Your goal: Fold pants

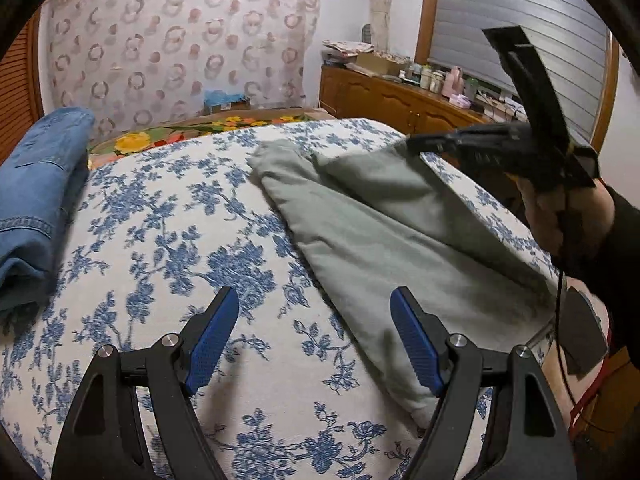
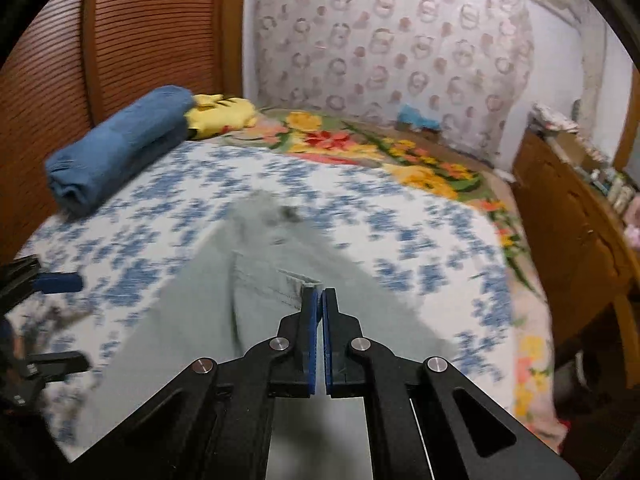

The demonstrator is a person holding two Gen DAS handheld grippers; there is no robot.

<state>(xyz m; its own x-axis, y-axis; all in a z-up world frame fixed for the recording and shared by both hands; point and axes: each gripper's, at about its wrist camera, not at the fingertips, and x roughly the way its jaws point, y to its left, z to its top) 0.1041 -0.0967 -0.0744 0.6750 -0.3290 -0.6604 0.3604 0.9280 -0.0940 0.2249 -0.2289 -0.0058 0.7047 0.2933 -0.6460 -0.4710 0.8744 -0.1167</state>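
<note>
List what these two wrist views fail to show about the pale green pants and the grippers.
- Pale green pants, right wrist view: motion blur smears the far end.
- Near end of the pants, left wrist view: hidden behind the open left gripper.
- Right gripper: shut on the pants' hem, but how many layers it pinches cannot be told.
- Folded blue denim jeans, left wrist view: cut off by the frame edge.

Home bedroom: bed (image 1: 168,216), wooden dresser (image 1: 400,100).
</note>
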